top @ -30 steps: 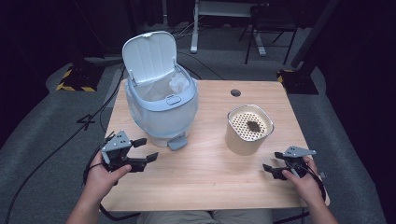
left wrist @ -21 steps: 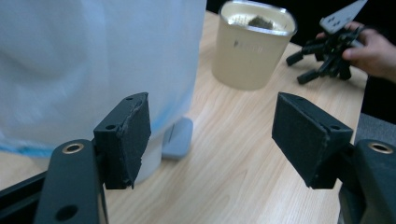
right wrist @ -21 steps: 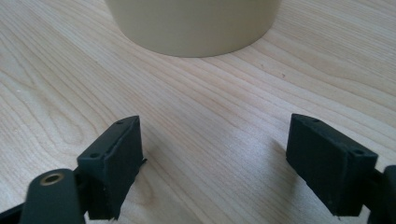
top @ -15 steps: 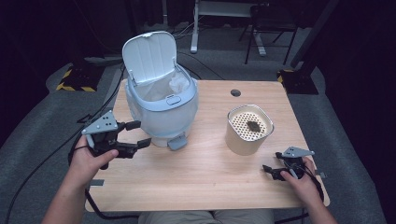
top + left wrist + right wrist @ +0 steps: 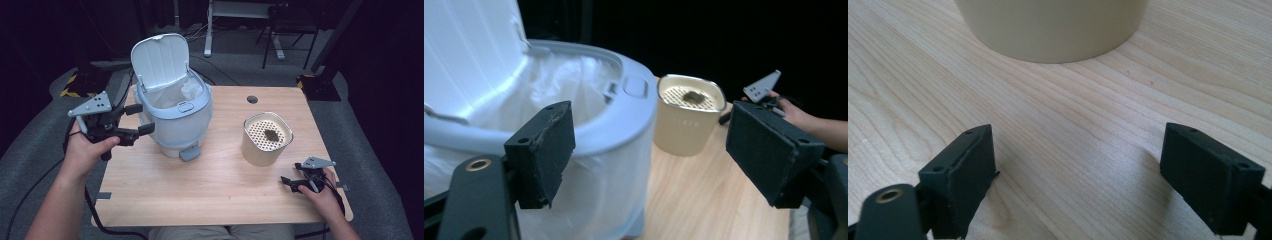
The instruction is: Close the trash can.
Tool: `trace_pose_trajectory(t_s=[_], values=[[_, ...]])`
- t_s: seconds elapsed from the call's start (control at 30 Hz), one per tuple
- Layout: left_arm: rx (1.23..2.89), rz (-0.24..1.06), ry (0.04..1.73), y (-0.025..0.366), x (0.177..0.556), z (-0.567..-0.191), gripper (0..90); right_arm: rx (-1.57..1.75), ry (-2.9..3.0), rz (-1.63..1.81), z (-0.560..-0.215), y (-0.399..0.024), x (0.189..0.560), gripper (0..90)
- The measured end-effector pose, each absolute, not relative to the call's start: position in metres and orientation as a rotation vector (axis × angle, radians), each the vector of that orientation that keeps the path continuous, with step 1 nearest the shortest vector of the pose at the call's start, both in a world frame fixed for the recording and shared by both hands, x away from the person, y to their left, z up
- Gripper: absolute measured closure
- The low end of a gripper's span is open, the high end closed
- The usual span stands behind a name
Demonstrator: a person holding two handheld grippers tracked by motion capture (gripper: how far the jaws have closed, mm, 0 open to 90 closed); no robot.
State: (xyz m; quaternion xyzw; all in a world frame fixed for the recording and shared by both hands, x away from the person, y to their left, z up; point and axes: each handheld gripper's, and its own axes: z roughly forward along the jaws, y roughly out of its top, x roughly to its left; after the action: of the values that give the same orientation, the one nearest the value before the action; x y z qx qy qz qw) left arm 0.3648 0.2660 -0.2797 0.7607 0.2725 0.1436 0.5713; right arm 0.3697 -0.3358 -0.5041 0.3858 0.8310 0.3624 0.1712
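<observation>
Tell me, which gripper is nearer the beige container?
Right. The right gripper rests on the table just in front of the beige container; the left gripper hovers beside the white bin, across the table.

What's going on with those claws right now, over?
Left claw open, raised beside the bin. Right claw open, empty, low on table. Nothing between.

On your worktop [image 5: 200, 190] the bin [image 5: 175, 120] stands left, the canister [image 5: 265, 140] right, a scrap [image 5: 271, 134] on its top.

Black left gripper [image 5: 134, 121], right gripper [image 5: 289, 182]: grey three-cornered plates, trailing black cables, brass eyelets.
</observation>
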Motion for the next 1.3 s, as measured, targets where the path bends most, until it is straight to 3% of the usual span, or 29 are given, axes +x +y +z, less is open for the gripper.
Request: trace_pose_trajectory(t_s=[0.37,0.8,1.3], values=[[1.710,0.433,0.670,0.275,0.390,-0.247,25.1,1.096,2.360,1.029,-0.504,-0.336,0.370,14.8],[1.693,0.533,0.841,0.292,0.433,-0.237,27.9,1.095,2.360,1.028,-0.504,-0.336,0.370,14.8],[1.692,0.546,0.918,0.286,0.471,-0.237,29.6,1.094,2.360,1.028,-0.504,-0.336,0.370,14.7]])
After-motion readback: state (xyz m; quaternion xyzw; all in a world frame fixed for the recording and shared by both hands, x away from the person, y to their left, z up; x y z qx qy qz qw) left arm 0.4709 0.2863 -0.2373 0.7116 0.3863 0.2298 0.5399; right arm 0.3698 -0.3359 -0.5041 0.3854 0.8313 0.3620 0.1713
